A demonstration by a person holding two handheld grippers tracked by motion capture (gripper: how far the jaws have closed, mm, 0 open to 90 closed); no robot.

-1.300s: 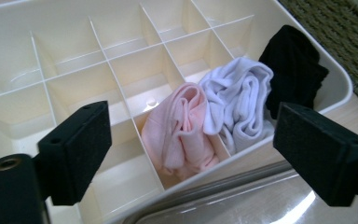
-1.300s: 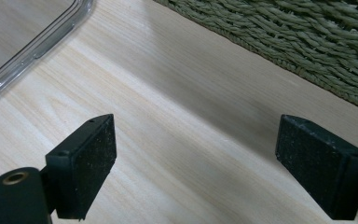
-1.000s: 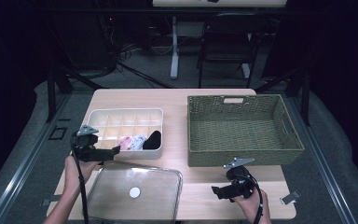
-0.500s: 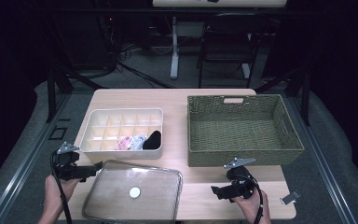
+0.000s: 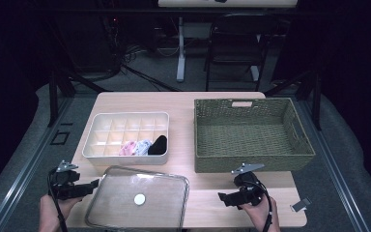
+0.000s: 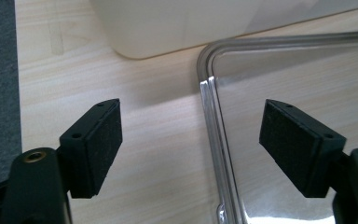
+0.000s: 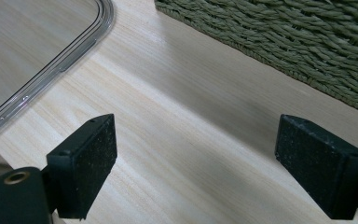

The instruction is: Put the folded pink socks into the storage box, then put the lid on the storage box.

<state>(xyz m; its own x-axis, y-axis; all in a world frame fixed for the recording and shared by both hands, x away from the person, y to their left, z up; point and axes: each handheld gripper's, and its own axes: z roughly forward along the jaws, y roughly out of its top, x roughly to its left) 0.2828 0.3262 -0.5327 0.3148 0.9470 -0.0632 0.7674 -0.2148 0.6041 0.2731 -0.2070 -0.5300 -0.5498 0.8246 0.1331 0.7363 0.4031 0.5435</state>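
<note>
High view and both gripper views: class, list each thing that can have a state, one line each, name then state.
Clear lid: off the box, flat on the table.
Divided box: uncovered, small cloth items in three front cells.
Wicker basket: upright, empty.
Left gripper: open, jaws either side of the lid's edge.
Right gripper: open, holding nothing, above bare table.
</note>
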